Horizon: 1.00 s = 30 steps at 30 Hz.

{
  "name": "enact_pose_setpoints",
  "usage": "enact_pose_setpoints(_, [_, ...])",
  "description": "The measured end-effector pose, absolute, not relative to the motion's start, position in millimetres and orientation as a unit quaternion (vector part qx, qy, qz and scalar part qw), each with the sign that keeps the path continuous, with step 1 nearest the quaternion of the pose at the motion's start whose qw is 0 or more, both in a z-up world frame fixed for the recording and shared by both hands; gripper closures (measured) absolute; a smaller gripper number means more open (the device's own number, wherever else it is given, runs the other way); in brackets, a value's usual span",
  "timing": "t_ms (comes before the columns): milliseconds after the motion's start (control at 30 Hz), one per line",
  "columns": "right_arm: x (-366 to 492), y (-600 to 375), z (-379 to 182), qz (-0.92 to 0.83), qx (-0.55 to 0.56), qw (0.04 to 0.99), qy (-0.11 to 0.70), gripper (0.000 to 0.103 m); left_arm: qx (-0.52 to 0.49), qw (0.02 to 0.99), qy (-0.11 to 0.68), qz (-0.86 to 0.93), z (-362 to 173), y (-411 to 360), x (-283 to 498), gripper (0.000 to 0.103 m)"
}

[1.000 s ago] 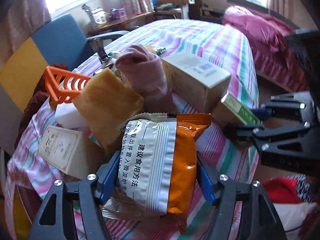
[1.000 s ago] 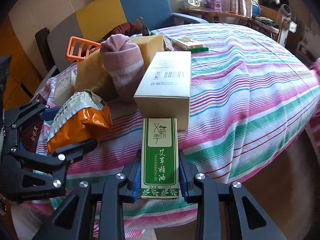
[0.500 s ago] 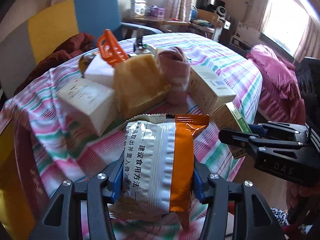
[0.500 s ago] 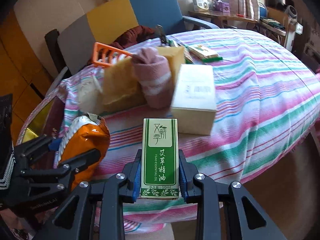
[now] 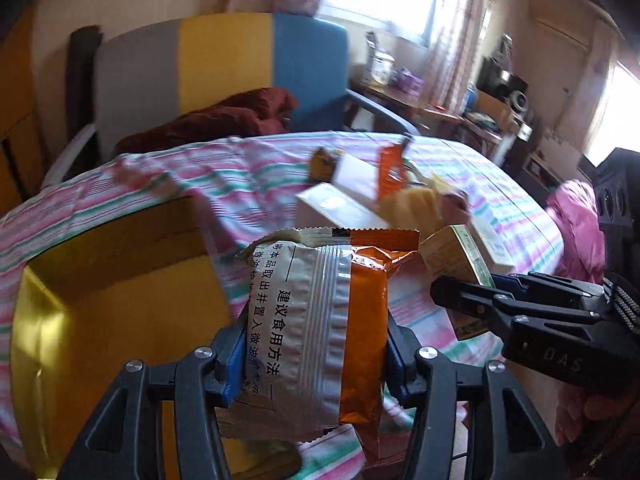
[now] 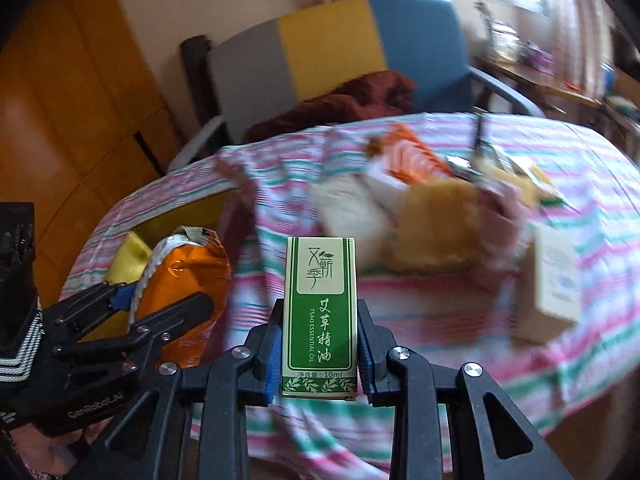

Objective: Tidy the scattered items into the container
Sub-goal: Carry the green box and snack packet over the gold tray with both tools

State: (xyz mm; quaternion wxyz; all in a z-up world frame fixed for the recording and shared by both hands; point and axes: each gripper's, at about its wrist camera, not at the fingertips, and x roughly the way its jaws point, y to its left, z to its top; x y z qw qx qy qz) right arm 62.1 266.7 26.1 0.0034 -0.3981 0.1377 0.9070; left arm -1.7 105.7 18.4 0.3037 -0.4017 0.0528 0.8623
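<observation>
Left gripper (image 5: 316,354): closed on the snack packet (image 5: 320,320), blue pads pressing both of its sides; packet held upright, orange strip to the right, printed silver panel to the left.
Right gripper (image 6: 320,350): closed on the green essential oil box (image 6: 320,312), box upright between the pads, label facing the camera.
Container (image 5: 120,312): yellow box, open at the top, at the near left edge of the bed; the snack packet is held just right of its opening, partly over the rim.
Relative position: the right gripper with the oil box is just right of the left one, seen in the left wrist view at (image 5: 480,280).
Remaining items (image 6: 432,216): blurred heap far on the striped bedspread (image 6: 580,184), including an orange rack (image 6: 412,156) and a pale carton (image 6: 554,272).
Background: grey, yellow and blue chair (image 5: 224,72) with a dark red cloth (image 5: 224,120).
</observation>
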Motion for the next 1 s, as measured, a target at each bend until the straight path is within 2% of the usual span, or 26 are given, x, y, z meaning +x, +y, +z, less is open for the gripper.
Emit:
enact_pose_setpoints(133, [31.9,219.7,32.0,0.906,-0.399,-0.046,0.135,0.072,-0.413,0.253,0.026,0.875,13.6,62.3,-16.6,0.047])
enact_pose_setpoints(400, [-55.6,136.0,4.5,0.865,-0.466,-0.115,0.144,0.072,-0.442,0.136,0.002,0.887,-5.3,-23.6,-66.4,0.047])
enact_pose_setpoints(600, [-107.3,95.1,-13.3,0.854,-0.493,-0.119,0.117,0.072,-0.459,0.081,0.006,0.884,-23.7,-62.9,-112.3,0.047])
enact_pose_setpoints(833, [-153.9,68.4,-35.8,0.840,-0.511,-0.115,0.144,0.071,-0.482,0.059,0.027,0.874,-42.8,-74.3,-157.4,0.048])
enact_pose_setpoints(867, [-159.0,66.5,-38.6,0.840,-0.510,-0.113,0.148,0.069,-0.488,0.048,0.029,0.871,-45.1,-75.3,-162.1,0.048])
enact_pose_setpoints(967, [-164.1,71.6,-44.5,0.833,-0.511,-0.123,0.174,0.046,-0.505,0.043,0.012,0.862,-47.8,-86.1,-166.8,0.045])
enact_pose_setpoints(1000, [-162.8,75.9,-44.1,0.832,-0.506,-0.126,0.190,0.035,-0.501,0.048,0.008,0.864,-45.9,-88.6,-166.5,0.043])
